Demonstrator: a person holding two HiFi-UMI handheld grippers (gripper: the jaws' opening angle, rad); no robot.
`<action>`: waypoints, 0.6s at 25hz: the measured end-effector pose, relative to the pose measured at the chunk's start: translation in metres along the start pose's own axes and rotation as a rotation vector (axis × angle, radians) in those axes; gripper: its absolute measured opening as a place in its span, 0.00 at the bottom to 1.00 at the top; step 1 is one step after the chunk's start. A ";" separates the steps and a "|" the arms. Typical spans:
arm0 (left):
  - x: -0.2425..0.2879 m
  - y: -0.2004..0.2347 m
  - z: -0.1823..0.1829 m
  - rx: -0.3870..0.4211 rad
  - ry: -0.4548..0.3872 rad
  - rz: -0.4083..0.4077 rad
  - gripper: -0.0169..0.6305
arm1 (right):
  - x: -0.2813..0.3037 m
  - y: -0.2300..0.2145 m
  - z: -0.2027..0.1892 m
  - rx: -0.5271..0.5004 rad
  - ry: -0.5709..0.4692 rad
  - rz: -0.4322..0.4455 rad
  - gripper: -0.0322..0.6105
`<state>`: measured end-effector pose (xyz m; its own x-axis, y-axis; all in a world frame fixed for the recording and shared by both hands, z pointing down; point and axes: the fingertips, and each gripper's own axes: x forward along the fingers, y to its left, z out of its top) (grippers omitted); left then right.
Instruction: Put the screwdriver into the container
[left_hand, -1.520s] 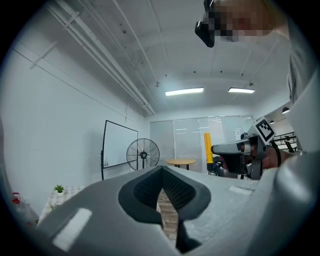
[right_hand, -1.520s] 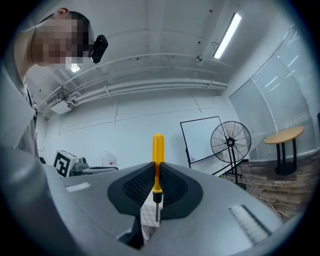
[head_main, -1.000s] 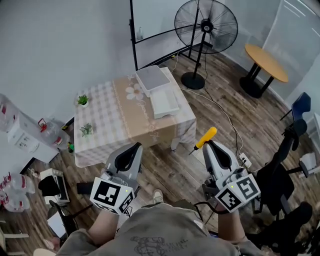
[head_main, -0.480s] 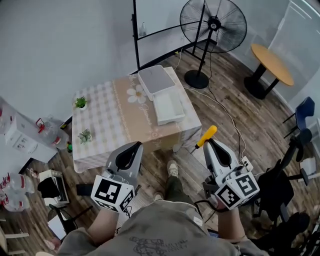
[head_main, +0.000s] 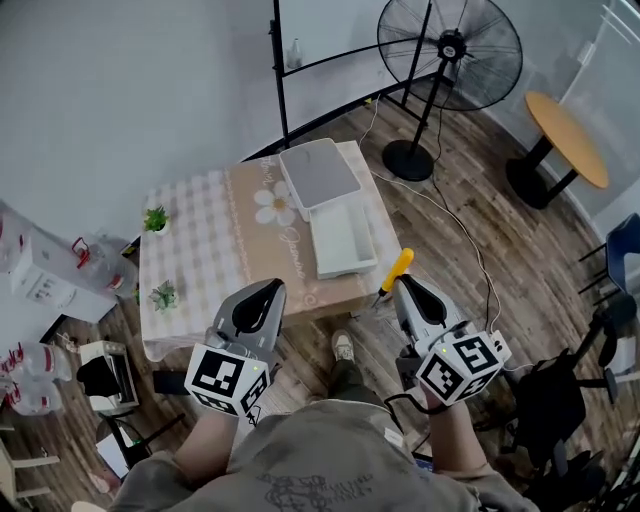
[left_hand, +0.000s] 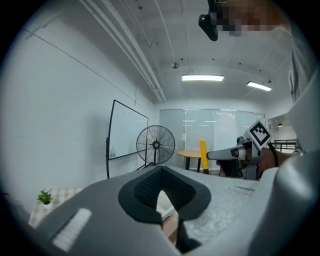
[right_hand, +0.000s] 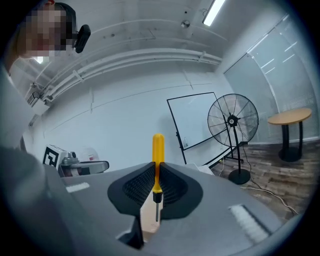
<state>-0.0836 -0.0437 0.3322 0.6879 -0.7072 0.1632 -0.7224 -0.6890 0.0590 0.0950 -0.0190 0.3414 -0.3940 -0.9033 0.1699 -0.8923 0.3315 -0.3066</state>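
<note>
My right gripper (head_main: 403, 286) (right_hand: 156, 187) is shut on a yellow-handled screwdriver (head_main: 396, 270) (right_hand: 157, 162), held in the air just off the table's near right corner. The handle sticks up past the jaws and the short dark shaft points down. A white open container (head_main: 341, 241) lies on the checked tablecloth (head_main: 220, 250), with its white lid (head_main: 318, 172) beyond it. My left gripper (head_main: 262, 297) (left_hand: 162, 200) hangs shut and empty over the table's near edge. The left gripper view also catches the screwdriver (left_hand: 203, 156) in the other gripper.
Two small potted plants (head_main: 155, 219) (head_main: 164, 295) stand on the table's left side. A floor fan (head_main: 448, 60) and a whiteboard frame (head_main: 282, 80) are behind the table, a round wooden table (head_main: 566, 138) at far right. A cable (head_main: 470, 250) runs across the floor.
I have stepped closer to the table, so it sits lower and nearer. The right gripper with the screwdriver now reaches the table's near right corner; the left gripper overlaps its near edge.
</note>
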 end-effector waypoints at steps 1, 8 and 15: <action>0.011 0.006 -0.003 -0.004 0.017 0.009 0.03 | 0.011 -0.006 0.001 -0.004 0.011 0.007 0.13; 0.089 0.039 -0.027 -0.044 0.105 0.070 0.03 | 0.093 -0.061 -0.008 0.028 0.124 0.062 0.13; 0.155 0.074 -0.061 -0.094 0.185 0.141 0.03 | 0.173 -0.112 -0.057 0.082 0.294 0.093 0.13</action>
<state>-0.0348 -0.1946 0.4223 0.5615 -0.7484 0.3531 -0.8195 -0.5619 0.1124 0.1143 -0.1972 0.4589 -0.5308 -0.7485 0.3975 -0.8332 0.3750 -0.4064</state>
